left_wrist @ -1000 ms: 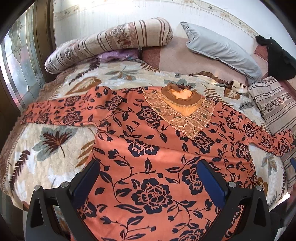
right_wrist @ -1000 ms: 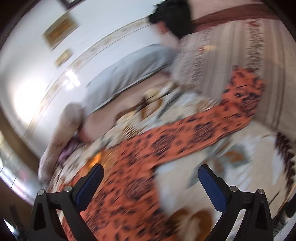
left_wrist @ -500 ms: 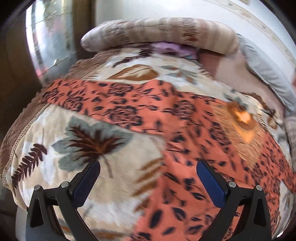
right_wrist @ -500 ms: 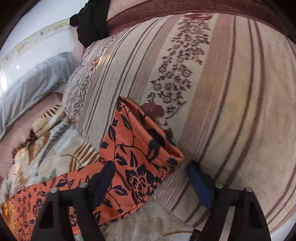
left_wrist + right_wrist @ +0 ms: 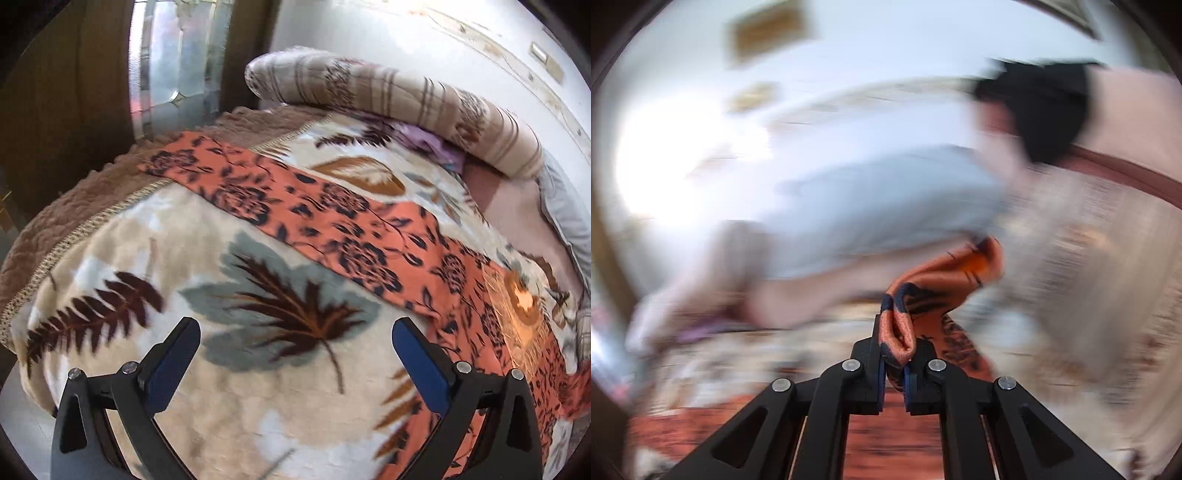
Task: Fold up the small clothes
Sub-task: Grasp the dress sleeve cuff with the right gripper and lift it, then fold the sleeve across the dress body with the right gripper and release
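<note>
The first fold of the orange flowered top point(image 5: 369, 236) is just starting, and it is a sleeve fold. The right gripper point(image 5: 894, 363) is squeezing the end of one sleeve point(image 5: 945, 280) between its jaws, which are pressed together on a thick bunch of cloth. The cloth is puffing up out of the jaws and looping away in front of them. That picture is very blurry, so I cannot tell how high the sleeve is off the bed. The left gripper point(image 5: 295, 354) is holding nothing. Its jaws are wide apart, and they are hanging over the blanket point(image 5: 207, 406), with the other sleeve point(image 5: 207, 173) lying flat well ahead of them, out toward the blanket's edge. The body of the top is sitting off past the right jaw. I think the next move is to carry the pinched sleeve across onto the body of the top, and to bring the open jaws forward to the far sleeve. The top looks thin and floppy, with dark flowers and a lacy gold neck point(image 5: 517, 306). The blanket looks thick and fuzzy, with big leaf shapes. A long striped roll pillow point(image 5: 399, 99) is lying far ahead of the jaws.
</note>
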